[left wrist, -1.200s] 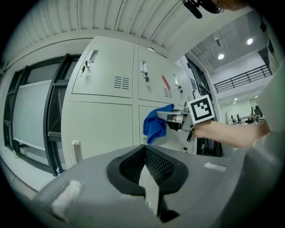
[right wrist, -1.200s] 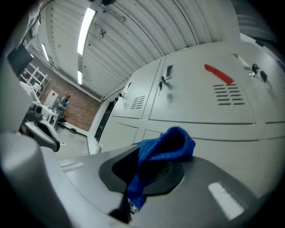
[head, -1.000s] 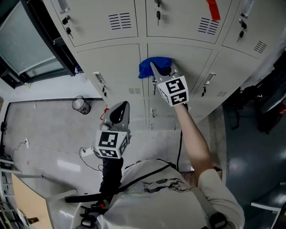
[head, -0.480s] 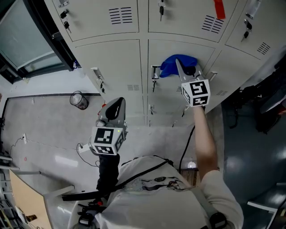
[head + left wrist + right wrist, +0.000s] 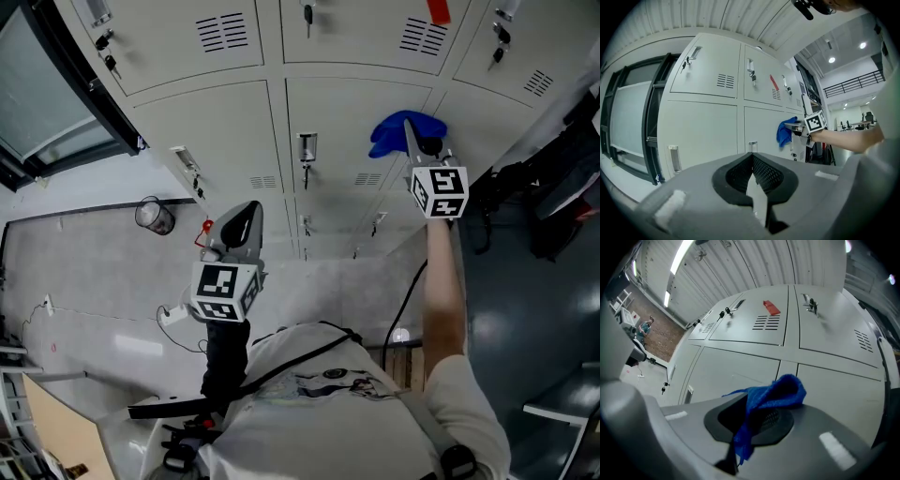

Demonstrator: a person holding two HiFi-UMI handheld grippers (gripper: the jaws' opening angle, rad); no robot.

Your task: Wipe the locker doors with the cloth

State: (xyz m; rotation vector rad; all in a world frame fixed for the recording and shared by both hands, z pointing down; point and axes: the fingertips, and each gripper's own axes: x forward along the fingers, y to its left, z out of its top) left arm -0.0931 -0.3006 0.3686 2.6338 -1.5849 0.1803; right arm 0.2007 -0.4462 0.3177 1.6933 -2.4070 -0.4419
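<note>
Just moved: the right gripper (image 5: 411, 131) has dragged the blue cloth (image 5: 392, 133) across the middle lower door (image 5: 342, 112), from its left edge to its right edge, in about a second.
What that means: I'd guess one pass along the top of that door is basically done. The lower part and the neighbouring doors probably still need doing.
Right gripper: clamped tight on a bunched fold of cloth, with the rest poking out front against the door.
Left gripper (image 5: 246, 214): jaws closed together with nothing in them, held low and well clear of the lockers.
Surface: smooth pale grey metal with vent slots. The latch (image 5: 307, 148) looks like a snag spot.
Room: grey floor (image 5: 84, 272), a small can (image 5: 155, 216) and a dark-framed window (image 5: 56, 84) on the left.
</note>
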